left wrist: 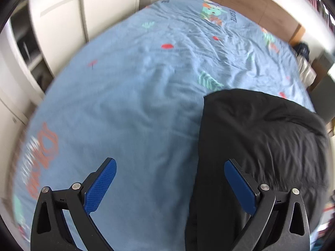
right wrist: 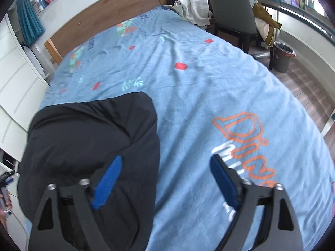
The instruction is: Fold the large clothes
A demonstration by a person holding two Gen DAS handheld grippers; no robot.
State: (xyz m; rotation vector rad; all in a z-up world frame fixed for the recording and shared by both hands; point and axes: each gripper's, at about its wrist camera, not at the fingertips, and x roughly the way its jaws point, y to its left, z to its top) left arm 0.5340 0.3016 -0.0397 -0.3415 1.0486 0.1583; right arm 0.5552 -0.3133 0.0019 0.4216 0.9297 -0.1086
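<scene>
A black garment (left wrist: 257,146) lies folded in a thick rectangle on the blue printed bedspread (left wrist: 136,96). It also shows in the right wrist view (right wrist: 90,138), at the lower left. My left gripper (left wrist: 169,167) is open and empty, held above the garment's left edge. My right gripper (right wrist: 165,163) is open and empty, held above the garment's right edge, its left finger (right wrist: 108,177) over the black cloth.
White wardrobe doors (left wrist: 62,21) stand left of the bed. A wooden headboard (right wrist: 108,12) is at the far end. A grey chair (right wrist: 232,10) with clothes, a pile of cloth (right wrist: 194,10) and a bin (right wrist: 282,56) stand to the right on the wooden floor.
</scene>
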